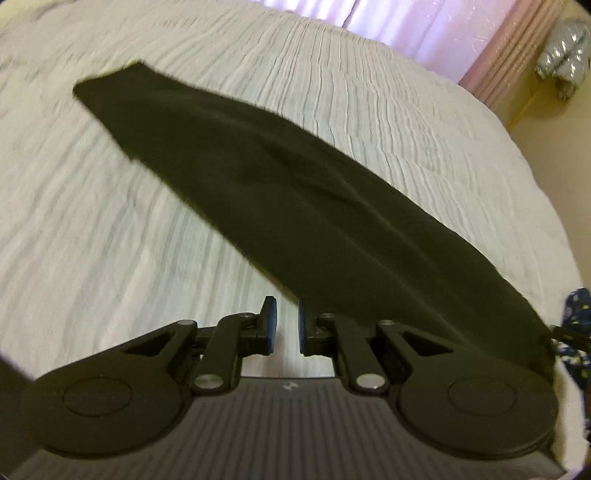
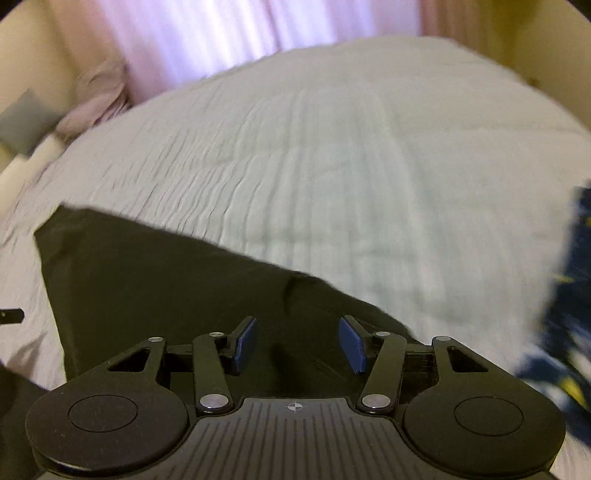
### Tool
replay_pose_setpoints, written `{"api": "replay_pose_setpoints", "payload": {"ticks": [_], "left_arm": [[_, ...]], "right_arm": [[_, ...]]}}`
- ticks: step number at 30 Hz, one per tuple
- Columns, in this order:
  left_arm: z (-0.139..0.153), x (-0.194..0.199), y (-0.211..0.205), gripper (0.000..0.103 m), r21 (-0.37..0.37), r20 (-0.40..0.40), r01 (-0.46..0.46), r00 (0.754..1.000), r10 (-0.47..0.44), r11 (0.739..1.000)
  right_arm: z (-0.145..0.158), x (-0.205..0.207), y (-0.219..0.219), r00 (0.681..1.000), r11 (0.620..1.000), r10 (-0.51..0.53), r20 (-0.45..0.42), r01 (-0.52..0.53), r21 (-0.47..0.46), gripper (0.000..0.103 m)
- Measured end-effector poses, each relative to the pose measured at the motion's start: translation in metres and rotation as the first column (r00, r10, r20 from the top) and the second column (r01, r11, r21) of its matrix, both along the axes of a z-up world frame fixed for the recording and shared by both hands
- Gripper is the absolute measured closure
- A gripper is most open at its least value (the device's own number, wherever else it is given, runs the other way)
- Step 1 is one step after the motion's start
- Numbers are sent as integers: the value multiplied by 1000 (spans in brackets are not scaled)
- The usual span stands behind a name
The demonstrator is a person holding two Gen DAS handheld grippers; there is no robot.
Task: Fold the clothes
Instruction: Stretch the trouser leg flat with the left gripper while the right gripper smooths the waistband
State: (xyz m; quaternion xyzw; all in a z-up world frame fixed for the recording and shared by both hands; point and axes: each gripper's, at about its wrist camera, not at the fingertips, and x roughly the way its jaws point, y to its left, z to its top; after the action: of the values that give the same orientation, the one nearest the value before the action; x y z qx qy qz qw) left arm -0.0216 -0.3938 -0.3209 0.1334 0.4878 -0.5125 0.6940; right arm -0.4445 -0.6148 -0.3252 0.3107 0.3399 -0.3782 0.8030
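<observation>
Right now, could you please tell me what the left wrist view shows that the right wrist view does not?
Only the left wrist view shows the left gripper, jaws nearly shut with nothing visibly between them, and a silvery bundle. Only the right wrist view shows the right gripper, open above the cloth, and a grey pillow. Both show the black cloth, white bedspread and pink curtain.

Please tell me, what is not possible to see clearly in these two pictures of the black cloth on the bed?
- Left wrist view: black cloth, near end passes behind the left tongs body; any grip hidden.
- Right wrist view: cloth's near part lies under the right tongs; garment type unclear.
- Both views: blue patterned fabric cut off by the right edge and blurred.
- Right wrist view: grey item at left blurred.
</observation>
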Motion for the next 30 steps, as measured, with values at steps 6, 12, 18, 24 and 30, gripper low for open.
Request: {"api": "replay_pose_setpoints", "payload": {"ticks": [6, 12, 18, 24, 30], "left_arm": [[3, -7, 10, 96, 8, 19, -5, 1000, 5, 1000], [20, -4, 29, 96, -14, 40, -41, 998, 41, 999], [24, -10, 50, 96, 5, -4, -97, 995, 97, 995], [23, -20, 56, 96, 24, -21, -110, 994, 111, 994], [19, -29, 54, 96, 31, -11, -90, 996, 90, 995]], "right_arm": [[-27, 27, -26, 989, 993, 120, -85, -118, 31, 103], [6, -59, -29, 968, 969, -228, 103, 216, 117, 94], [11, -124, 64, 921, 926, -268, 281, 166, 339, 38], [-30, -140, 85, 872, 862, -372, 320, 197, 466, 56], [-42, -131, 66, 879, 876, -334, 342, 156, 456, 65]]}}
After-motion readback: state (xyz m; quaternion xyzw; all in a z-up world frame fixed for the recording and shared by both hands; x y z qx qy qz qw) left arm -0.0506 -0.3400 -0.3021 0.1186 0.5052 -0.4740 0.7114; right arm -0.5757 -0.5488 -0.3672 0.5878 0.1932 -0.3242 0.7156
